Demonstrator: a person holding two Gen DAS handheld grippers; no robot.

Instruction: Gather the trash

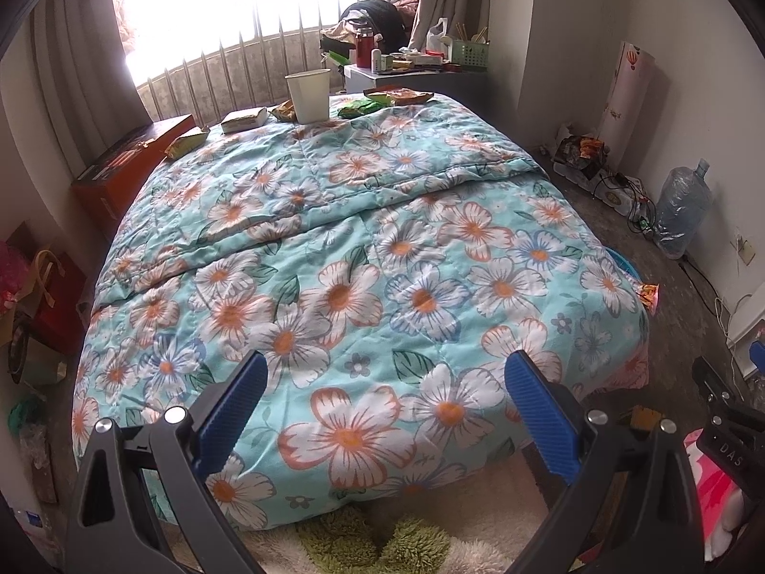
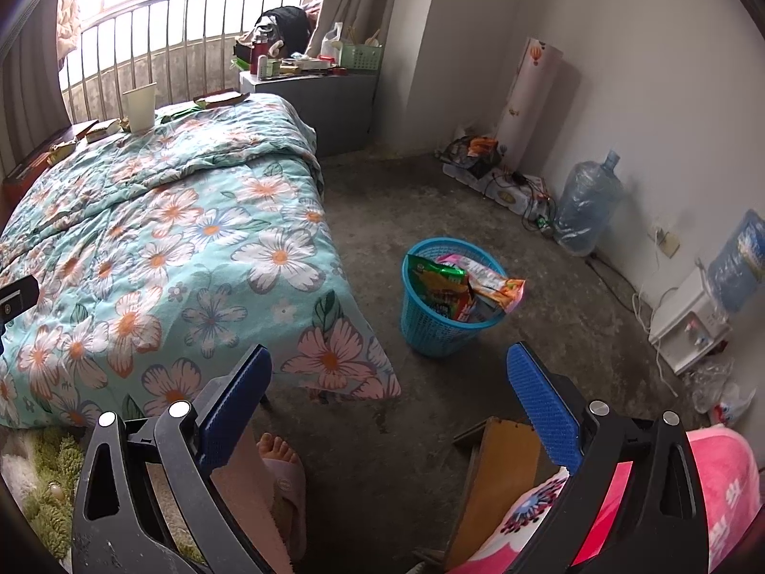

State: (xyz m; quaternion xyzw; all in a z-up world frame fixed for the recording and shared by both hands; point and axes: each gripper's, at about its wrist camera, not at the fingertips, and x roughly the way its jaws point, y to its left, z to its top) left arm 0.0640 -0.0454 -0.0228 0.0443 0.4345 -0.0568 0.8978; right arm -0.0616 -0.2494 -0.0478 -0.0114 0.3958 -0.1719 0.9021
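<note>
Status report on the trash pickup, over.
Left hand-held gripper and right hand-held gripper open, empty. Wrappers and paper cup on the bed's far end. Blue basket holds wrappers.

**Where everything sits in the room**

So the bed [image 1: 363,258] takes up the middle, with its far end against the window railing [image 1: 267,48]. Along that far end there's a row of stuff on the quilt: a paper cup [image 1: 309,94] in the middle, wrappers [image 1: 400,95] to its right, a small box [image 1: 245,119] and another packet [image 1: 185,144] to its left. A nightstand [image 2: 311,95] stands behind the bed's far right corner. The trash basket [image 2: 442,315] is on the floor right of the bed, with wrappers in it. A water jug [image 2: 585,205] stands by the right wall.
</note>
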